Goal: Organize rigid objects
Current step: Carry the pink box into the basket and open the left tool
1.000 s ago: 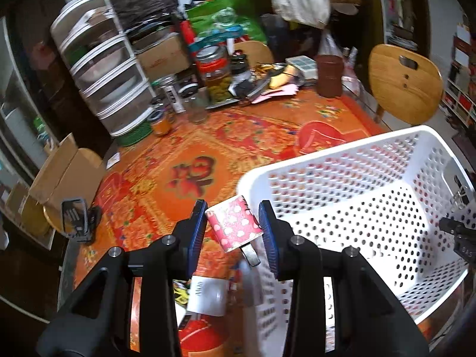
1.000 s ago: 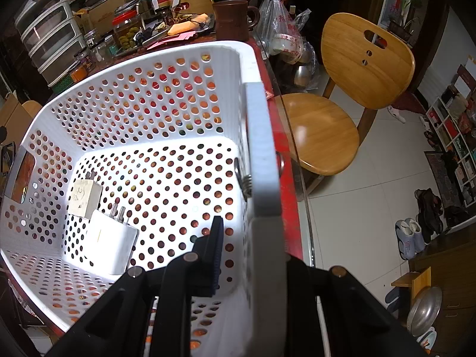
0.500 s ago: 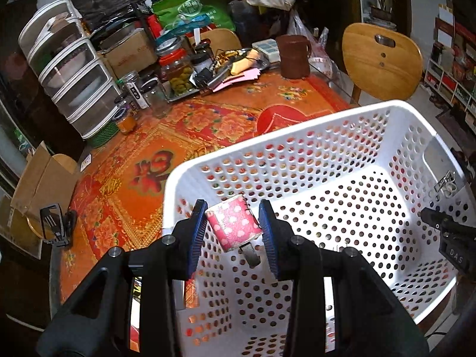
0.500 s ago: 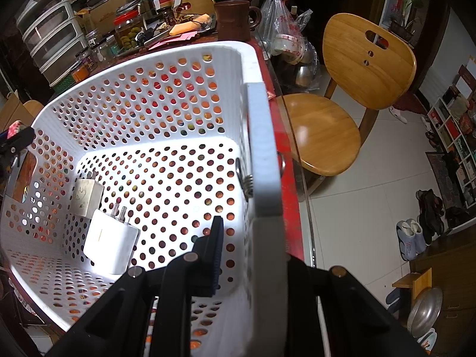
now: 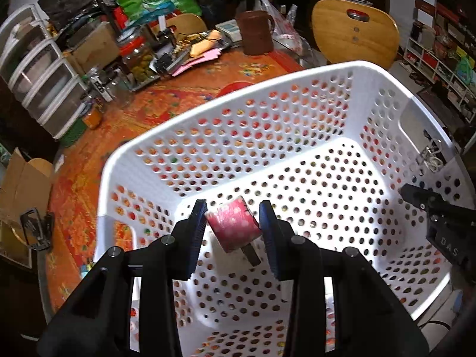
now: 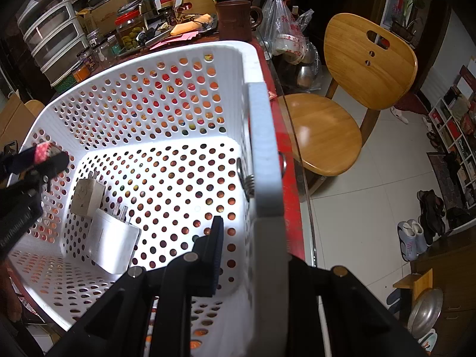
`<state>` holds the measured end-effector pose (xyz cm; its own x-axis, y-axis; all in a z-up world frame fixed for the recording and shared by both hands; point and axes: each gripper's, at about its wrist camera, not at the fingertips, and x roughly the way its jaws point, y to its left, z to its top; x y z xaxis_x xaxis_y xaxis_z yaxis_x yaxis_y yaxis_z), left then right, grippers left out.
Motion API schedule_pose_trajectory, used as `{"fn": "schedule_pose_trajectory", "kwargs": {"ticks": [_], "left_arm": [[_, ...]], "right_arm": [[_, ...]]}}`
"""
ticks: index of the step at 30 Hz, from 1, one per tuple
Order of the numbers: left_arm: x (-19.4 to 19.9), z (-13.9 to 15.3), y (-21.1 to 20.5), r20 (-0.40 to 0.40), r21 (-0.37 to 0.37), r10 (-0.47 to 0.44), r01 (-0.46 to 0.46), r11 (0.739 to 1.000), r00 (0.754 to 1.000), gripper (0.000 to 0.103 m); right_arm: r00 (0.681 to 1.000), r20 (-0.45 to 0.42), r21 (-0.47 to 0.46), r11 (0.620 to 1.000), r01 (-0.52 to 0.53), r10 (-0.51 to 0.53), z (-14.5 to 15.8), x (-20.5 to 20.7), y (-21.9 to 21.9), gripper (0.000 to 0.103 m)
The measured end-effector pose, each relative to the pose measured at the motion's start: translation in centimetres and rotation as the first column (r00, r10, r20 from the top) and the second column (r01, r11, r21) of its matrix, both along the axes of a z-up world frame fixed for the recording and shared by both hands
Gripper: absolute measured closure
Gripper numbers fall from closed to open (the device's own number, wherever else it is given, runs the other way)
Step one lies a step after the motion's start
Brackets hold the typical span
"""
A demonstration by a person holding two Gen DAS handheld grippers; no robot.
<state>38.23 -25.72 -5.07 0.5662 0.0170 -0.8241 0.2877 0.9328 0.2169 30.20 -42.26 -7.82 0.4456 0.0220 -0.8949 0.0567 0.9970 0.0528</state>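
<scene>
Step in hand, I'd say: dropping item into basket (image 5: 208,136). Left gripper (image 5: 233,227) holds pink dotted block (image 5: 232,227) w/ metal prong, above basket floor. Right gripper (image 6: 253,238) is clamped on basket wall at 3 o'clock. Two chargers (image 6: 101,223) lie inside at 9 o'clock. Next: prob. lower, spread the jaws clear of chargers. Block's identity unclear; right gripper's outer finger is hidden behind the wall.

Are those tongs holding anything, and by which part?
Left tongs pinch a pink polka-dot roll by its sides. Right tongs clamp the white basket wall.
</scene>
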Motion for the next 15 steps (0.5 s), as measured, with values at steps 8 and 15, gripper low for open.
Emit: {"fn": "schedule_pose_trajectory", "kwargs": {"ticks": [8,15], "left_arm": [[-2.5,2.4,1.6,0.115,-0.054,-0.043,0.050,0.997,0.992,0.006],[-6.7,6.5,12.5,0.231,-0.200,0.065,-0.018,0.980,0.971,0.001]], "right_arm": [[1.000,-0.001,-0.002,1.000,0.000,0.000,0.0,0.0,0.0,0.085],[1.000,-0.002,-0.002,1.000,-0.002,0.002,0.0,0.0,0.0,0.085]]}}
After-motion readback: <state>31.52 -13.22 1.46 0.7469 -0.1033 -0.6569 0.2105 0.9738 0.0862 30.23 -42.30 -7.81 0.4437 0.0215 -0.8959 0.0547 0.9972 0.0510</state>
